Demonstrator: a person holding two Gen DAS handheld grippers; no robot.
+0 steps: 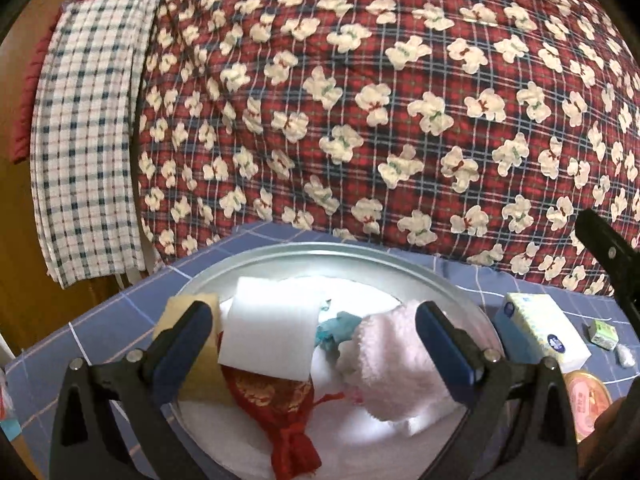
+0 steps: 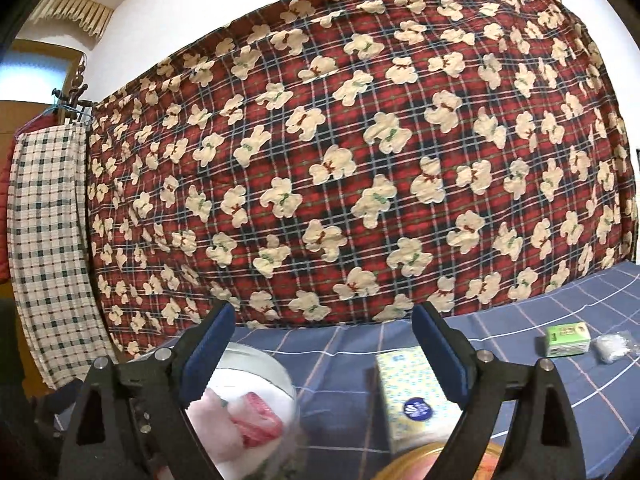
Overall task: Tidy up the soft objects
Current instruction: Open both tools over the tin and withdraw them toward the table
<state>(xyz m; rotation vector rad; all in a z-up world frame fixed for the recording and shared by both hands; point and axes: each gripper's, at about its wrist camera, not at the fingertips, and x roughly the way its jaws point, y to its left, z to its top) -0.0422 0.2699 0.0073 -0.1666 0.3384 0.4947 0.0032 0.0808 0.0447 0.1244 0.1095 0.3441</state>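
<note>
My left gripper [image 1: 314, 334] hangs spread over the round metal basin [image 1: 440, 276], lower centre, holding a white sponge block [image 1: 272, 332] and fluffy pink cloth [image 1: 396, 364]. My right gripper [image 2: 324, 340] gapes empty.

place: home bedroom | evidence: teddy-print quilt [image 2: 340, 160] hung on wall; checked bedsheet [image 2: 560, 320]; curtain valance [image 2: 76, 12]

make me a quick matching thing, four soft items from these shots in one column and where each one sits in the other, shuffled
Things:
1. white sponge block
2. pink fluffy cloth
3. tissue pack
4. red drawstring pouch

Places:
A. on the blue checked sheet, right of the metal basin
B. in the basin, right side
C. in the basin, partly under the white block
D. in the basin, lying on top of the pouch

Pairs: 1-D, 2-B, 3-A, 4-C
</note>
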